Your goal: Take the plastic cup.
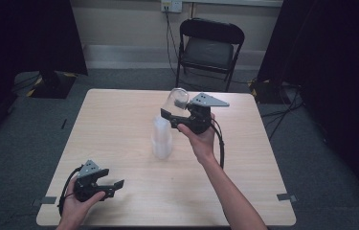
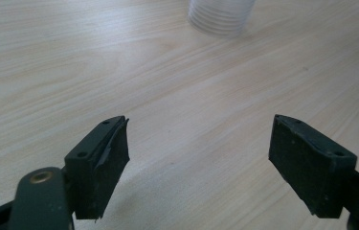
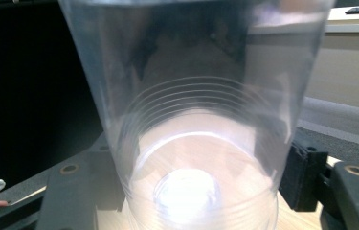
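Grey carpet floor all round a light wood table; black curtains at both sides, a folding chair behind the far edge, cables running down from a wall outlet behind it; tape marks on the floor near the table's near corners.

Left gripper sits low at the near left corner, close to the near edge, held in the left hand; jaws stand wide apart with nothing between them; in the left gripper view, bare wood lies between and ahead of the jaws, and the ribbed base of the cup stack shows at the top of that view, well apart from the jaws.

Cup stack, clear plastic, stands upright near the table's middle; open tabletop on its left and toward the near edge.

Right gripper is raised over the middle far part of the table, held in the right hand; its jaws are closed on a single clear cup, which is lifted and tilted, just above and beside the stack top; whether cup and stack touch I cannot tell; in the right gripper view the clear cup sits between the jaws, one pad at each side of it.

Right half of the table is bare up to its right edge.
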{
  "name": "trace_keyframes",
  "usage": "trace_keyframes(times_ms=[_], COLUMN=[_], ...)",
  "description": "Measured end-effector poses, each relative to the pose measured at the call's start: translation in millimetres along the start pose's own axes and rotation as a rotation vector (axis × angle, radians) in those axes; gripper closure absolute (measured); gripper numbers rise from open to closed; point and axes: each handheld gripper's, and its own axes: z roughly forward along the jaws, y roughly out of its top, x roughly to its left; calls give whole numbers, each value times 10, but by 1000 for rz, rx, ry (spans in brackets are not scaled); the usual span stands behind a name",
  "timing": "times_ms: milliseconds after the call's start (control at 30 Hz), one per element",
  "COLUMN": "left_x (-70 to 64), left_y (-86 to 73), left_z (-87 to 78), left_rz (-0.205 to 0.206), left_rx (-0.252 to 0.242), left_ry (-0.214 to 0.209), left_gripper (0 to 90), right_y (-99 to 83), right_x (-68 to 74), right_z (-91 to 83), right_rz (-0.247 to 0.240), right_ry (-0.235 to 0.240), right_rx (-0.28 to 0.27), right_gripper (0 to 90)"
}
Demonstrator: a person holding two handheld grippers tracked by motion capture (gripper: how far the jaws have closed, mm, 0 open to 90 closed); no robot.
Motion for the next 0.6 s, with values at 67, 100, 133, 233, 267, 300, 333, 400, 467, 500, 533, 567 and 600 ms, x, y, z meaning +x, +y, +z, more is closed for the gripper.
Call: trace_keyframes(times_ms=[67,100,133,233,267,300,333,400,467,500,533,567,600], left_x=[0,-2,-4,-3,-3,-2,-5,-6,-7,-6,-7,-6,-7], left_y=[0,1,2,4,5,6,6,15,22,21,18,18,19], left_z=[0,1,2,-1,-1,-2,-2,-19,-35,-37,-41,-42,-43], left_rz=[9,10,11,17,18,19,14,25,30,25,25,28,30], left_rx=[3,3,2,-4,-3,-5,-12,-35,-48,-53,-53,-54,-56], left_ry=[0,-2,-1,-5,-5,-8,-16,-30,-33,-32,-32,-37,-42], left_gripper=[212,213,212,211,210,210,208,177,172,173,173,173,172], right_y=[1,-1,-6,-25,-33,-40,-49,-68,-98,-119,-139,-159,-177], right_x=[-19,-30,-39,-82,-96,-109,-123,-148,-165,-179,-189,-198,-205], right_z=[-58,-90,-113,-182,-202,-222,-241,-273,-308,-323,-336,-346,-358], right_rz=[11,12,11,24,21,24,29,34,42,46,56,58,59], right_ry=[-2,-10,-18,-50,-52,-59,-64,-64,-72,-72,-72,-72,-75], right_rx=[-5,-1,2,23,26,31,34,36,38,38,43,46,52], right_gripper=[327,328,328,329,329,329,329,329,329,329,330,329,329])
